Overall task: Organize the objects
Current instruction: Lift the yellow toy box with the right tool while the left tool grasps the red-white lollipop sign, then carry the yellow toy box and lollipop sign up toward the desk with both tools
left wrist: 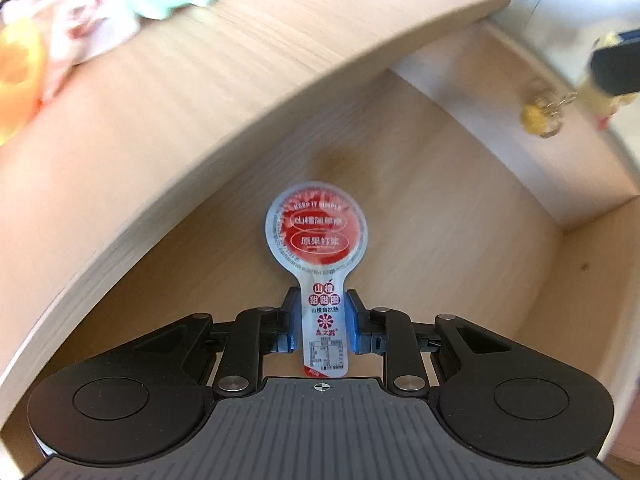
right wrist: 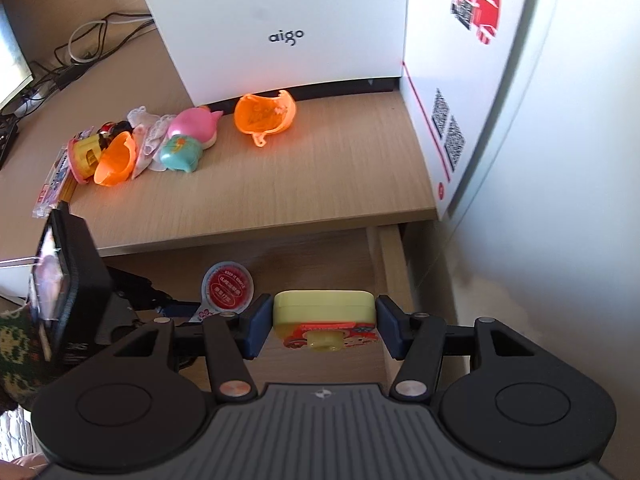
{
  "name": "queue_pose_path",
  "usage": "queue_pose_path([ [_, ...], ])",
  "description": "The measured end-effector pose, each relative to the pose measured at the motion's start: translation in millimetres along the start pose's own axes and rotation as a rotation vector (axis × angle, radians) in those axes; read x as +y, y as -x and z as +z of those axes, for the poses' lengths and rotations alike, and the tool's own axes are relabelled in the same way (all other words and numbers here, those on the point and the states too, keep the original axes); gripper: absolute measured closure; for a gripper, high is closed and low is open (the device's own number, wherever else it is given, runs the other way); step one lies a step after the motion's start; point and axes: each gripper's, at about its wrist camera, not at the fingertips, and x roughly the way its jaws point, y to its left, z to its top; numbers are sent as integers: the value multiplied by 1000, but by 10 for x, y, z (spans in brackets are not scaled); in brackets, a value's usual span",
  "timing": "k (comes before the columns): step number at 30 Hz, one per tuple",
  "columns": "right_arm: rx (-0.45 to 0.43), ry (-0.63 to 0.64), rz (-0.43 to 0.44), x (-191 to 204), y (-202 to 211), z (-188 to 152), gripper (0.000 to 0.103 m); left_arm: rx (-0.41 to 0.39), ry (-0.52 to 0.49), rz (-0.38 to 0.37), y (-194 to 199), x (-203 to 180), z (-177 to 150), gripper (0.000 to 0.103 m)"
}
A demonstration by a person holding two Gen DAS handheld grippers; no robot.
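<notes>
My left gripper is shut on the stem of a red and white lollipop-shaped snack packet, held over the open wooden drawer below the desk edge. The packet and the left gripper also show in the right wrist view. My right gripper is shut on a yellow toy box with a red sticker, held over the same drawer. In the left wrist view that toy appears at the far right, blurred, with a keychain charm hanging from it.
On the desk top lie two orange shell halves, a pink toy, a teal toy, cloth scraps and packets at the left. A white aigo box and a white printed box stand behind. Cables lie far left.
</notes>
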Motion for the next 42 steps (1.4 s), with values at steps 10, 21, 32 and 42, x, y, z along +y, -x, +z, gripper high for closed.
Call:
queue_pose_path([
  [10, 0, 67, 82, 316, -15, -121, 48, -144, -58, -97, 931, 29, -358, 93],
  [21, -12, 64, 78, 320, -94, -133, 48, -128, 77, -36, 708, 499, -554, 93],
  [32, -24, 77, 116, 336, -77, -153, 48, -237, 71, -138, 1172, 412, -608, 93],
  [42, -286, 5, 126, 159, 533, 491, 48, -562, 97, -57, 2272, 886, 17, 93],
])
